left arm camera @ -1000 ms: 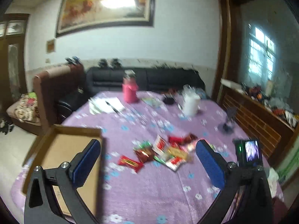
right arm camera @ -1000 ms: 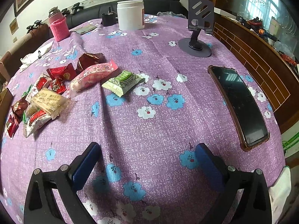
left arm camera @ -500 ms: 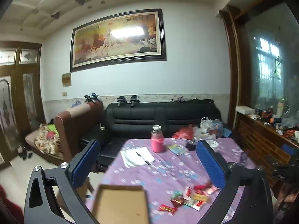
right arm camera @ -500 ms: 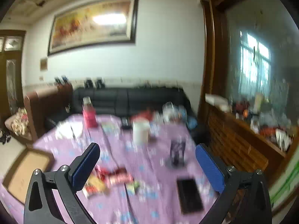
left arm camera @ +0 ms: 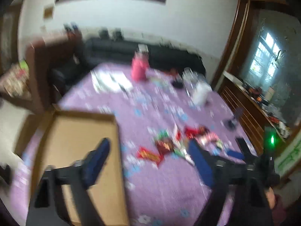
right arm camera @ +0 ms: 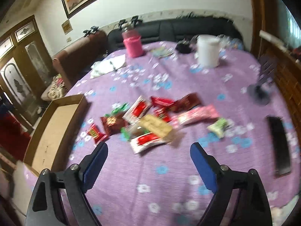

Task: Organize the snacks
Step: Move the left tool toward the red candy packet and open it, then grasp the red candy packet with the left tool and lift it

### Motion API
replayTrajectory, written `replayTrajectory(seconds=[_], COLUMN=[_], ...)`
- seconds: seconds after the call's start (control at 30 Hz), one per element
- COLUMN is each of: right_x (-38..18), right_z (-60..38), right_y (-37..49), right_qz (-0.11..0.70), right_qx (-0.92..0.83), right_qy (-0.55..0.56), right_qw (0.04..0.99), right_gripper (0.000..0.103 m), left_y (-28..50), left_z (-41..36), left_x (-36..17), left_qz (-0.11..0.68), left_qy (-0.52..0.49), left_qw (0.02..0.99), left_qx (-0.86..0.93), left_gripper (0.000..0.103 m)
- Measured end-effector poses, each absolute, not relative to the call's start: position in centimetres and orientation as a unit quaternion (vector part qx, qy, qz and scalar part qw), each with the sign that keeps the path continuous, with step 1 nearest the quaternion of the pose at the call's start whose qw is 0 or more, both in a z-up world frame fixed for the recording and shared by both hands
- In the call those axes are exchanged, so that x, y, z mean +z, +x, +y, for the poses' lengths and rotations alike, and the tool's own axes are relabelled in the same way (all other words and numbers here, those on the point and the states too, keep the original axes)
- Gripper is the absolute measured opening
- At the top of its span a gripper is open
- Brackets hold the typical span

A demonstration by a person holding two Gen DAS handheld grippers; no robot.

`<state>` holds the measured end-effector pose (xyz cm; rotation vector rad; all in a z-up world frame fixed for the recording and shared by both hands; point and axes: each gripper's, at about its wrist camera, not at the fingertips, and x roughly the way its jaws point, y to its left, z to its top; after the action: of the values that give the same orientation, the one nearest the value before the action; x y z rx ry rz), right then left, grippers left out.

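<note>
Both claws, the left gripper (left arm camera: 148, 158) and right gripper (right arm camera: 148, 160), were closing on nothing, tipped down from the wall painting half a second before toward the snack packets (right arm camera: 150, 120) beside the cardboard box (right arm camera: 54, 128) on the purple floral tablecloth (right arm camera: 169, 179).

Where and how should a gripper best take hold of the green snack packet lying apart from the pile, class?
Probably across its narrow middle, coming from above. The green snack packet lies flat on the purple tablecloth, apart from the pile, with bare cloth on both long sides for the fingers. It looks soft, so close gently.
</note>
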<state>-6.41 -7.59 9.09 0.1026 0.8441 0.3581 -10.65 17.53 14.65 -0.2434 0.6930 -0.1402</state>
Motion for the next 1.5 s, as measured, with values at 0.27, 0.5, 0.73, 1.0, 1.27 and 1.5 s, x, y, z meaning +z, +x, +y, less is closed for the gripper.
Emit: replayTrajectory(seconds=[0.27,0.5,0.73,1.0,1.27,1.5], right_x=[6.4,5.7,4.9,4.0,3.8,4.0], right_z=[-6.0,-7.7,-10.5,-11.5,-12.4,-12.6], right_y=[-5.3,-5.6,-5.2,-5.2,-5.1,-5.3], right_qz=[0.420,0.379,0.367,0.366,0.368,0.360], right_qx=[0.209,0.170,0.164,0.158,0.153,0.142], right_qy=[0.090,0.079,0.124,0.140,0.160,0.154], right_qw=[0.879,0.906,0.907,0.906,0.903,0.909], right_gripper=[0.092,0.092,0.092,0.092,0.092,0.092], left_y=[-5.6,-0.5,0.5,-2.1,-1.8,0.1], left_z=[14.4,12.3,10.6,10.0,9.5,7.2], left_x=[8.2,4.8,2.8,3.5,5.1,2.3], left_qz=[0.412,0.465,0.479,0.474,0.440,0.502], left_qy=[-0.135,-0.091,-0.036,-0.011,0.026,0.032], left_qw=[0.895,0.880,0.876,0.876,0.889,0.845], left_qx=[-0.101,-0.038,-0.037,-0.091,-0.123,-0.179], left_gripper=[0.068,0.065,0.035,0.002,0.069,0.048])
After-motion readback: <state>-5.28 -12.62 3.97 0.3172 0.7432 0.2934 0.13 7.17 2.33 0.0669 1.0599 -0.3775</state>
